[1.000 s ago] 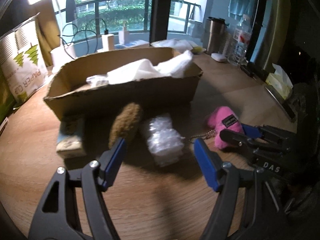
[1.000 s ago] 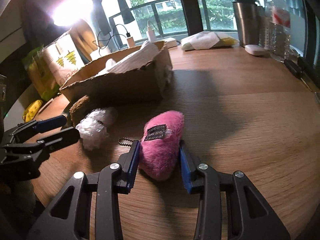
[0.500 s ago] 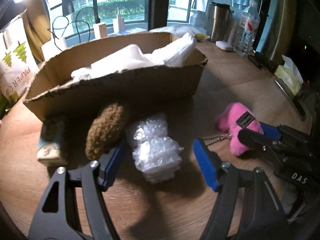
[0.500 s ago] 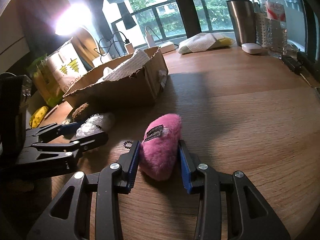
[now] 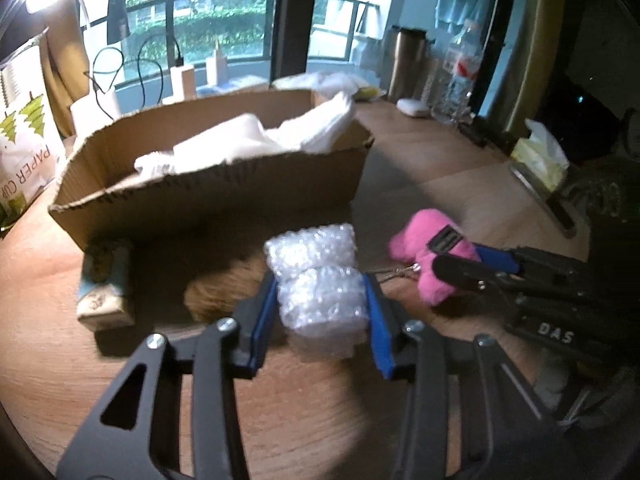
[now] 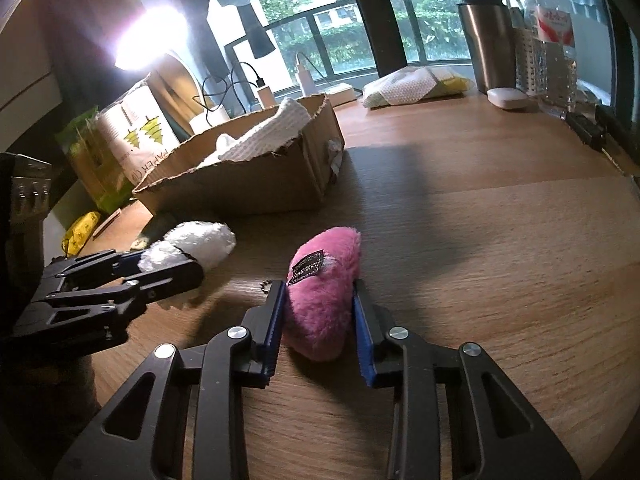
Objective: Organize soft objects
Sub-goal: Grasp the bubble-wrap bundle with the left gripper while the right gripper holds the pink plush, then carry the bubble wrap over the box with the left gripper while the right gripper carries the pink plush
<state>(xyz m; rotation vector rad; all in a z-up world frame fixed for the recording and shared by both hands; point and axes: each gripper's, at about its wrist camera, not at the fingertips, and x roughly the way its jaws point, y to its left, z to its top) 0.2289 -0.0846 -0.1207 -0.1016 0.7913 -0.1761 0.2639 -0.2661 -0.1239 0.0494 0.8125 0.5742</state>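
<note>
My left gripper (image 5: 320, 316) is shut on a folded bubble wrap bundle (image 5: 316, 276), with both blue pads against its sides, in front of the cardboard box (image 5: 208, 196). The box holds white cloths (image 5: 256, 140). A brown fuzzy toy (image 5: 224, 288) lies left of the bundle. My right gripper (image 6: 318, 320) is shut on the pink plush toy (image 6: 324, 288), which has a black label and a short chain. The pink plush (image 5: 432, 248) and right gripper also show in the left wrist view, and the bundle (image 6: 192, 244) and left gripper show in the right wrist view.
A small tissue packet (image 5: 106, 280) lies left of the brown toy. A paper-cup bag (image 5: 24, 148) stands far left. A steel tumbler (image 6: 488, 44), a water bottle (image 6: 552, 40) and a white case (image 6: 508, 98) stand at the back right. A tissue box (image 5: 540, 160) sits right.
My left gripper moved forward and right over the bubble wrap bundle and closed on it. My right gripper kept its hold on the pink plush and barely moved.
</note>
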